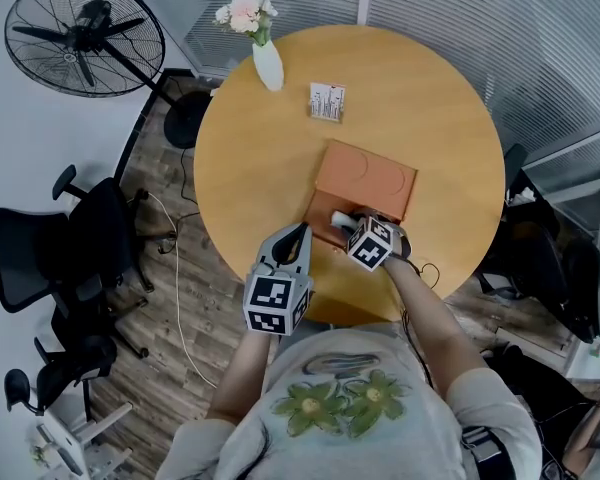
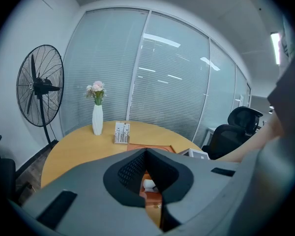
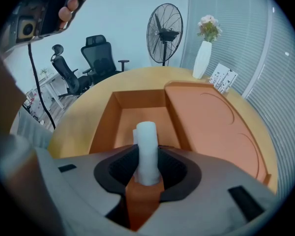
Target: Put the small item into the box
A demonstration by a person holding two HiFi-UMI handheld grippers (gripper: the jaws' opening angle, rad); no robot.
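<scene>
An orange box point(image 1: 323, 209) lies open on the round wooden table point(image 1: 250, 168), its lid point(image 1: 368, 174) folded flat to the far side. My right gripper point(image 1: 355, 224) hovers over the box's open tray point(image 3: 137, 114) and is shut on a small white cylindrical item point(image 3: 147, 149), which stands upright between the pads. My left gripper point(image 1: 301, 233) hangs just left of the box near the table's front edge, its jaws closed together with nothing held. In the left gripper view the white item point(image 2: 148, 184) shows through the slit below the touching pads point(image 2: 132, 168).
A white vase with pink flowers point(image 1: 267, 60) and a small card stand point(image 1: 327, 101) sit at the table's far side. A standing fan point(image 1: 85, 36) and black office chairs point(image 1: 40, 258) stand to the left; another chair point(image 1: 555, 268) is on the right.
</scene>
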